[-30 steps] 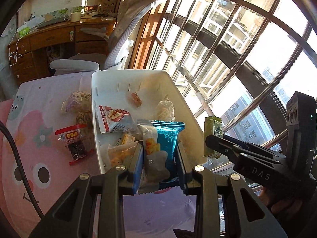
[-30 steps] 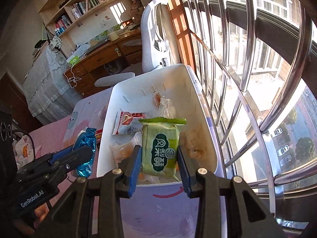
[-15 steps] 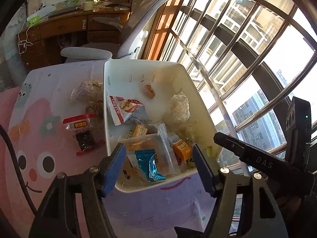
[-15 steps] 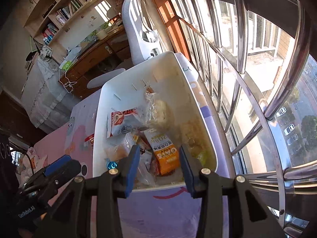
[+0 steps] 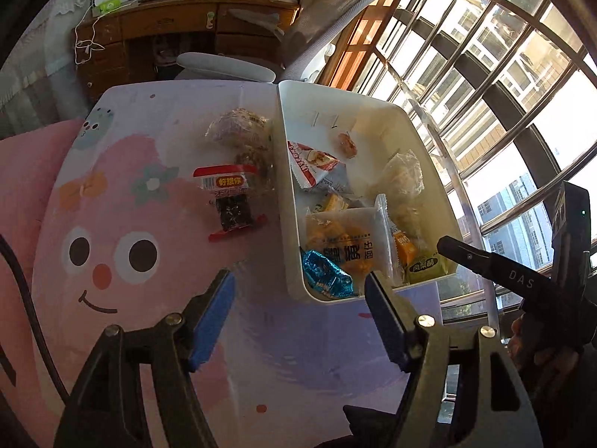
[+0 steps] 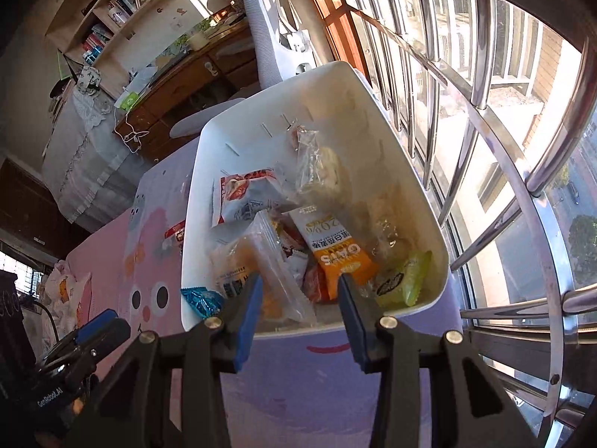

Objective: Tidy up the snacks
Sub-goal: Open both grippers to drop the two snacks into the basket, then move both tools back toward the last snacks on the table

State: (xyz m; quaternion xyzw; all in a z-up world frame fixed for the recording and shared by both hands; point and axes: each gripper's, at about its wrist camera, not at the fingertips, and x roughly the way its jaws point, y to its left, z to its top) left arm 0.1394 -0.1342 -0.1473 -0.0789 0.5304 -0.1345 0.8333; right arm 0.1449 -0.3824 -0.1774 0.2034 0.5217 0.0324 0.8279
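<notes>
A white bin (image 5: 283, 186) on the table holds several snack packets. A blue foil packet (image 5: 326, 274) lies in its near left corner, beside a clear packet of orange snacks (image 5: 343, 235). A green packet (image 6: 410, 280) rests in the near right corner, next to an orange oats packet (image 6: 335, 254). My left gripper (image 5: 298, 280) hangs open and empty above the table at the bin's near left corner. My right gripper (image 6: 299, 280) stands open over the bin's near edge, touching nothing. On the table left of the bin lie a red-and-white packet (image 5: 225, 183) and a clear bag (image 5: 238, 130).
The bin (image 6: 190, 224) stands close to the window's metal bars (image 6: 485, 112) on the right. A pink cartoon tablecloth (image 5: 112, 254) covers the table. A grey office chair (image 5: 224, 67) and a wooden desk (image 5: 168, 22) stand beyond the far edge. A black cable (image 5: 26, 298) runs at left.
The left gripper opened, dropped the blue and clear packets into the bin, then shifted left. The right gripper let go of the green packet, which now lies in the bin.
</notes>
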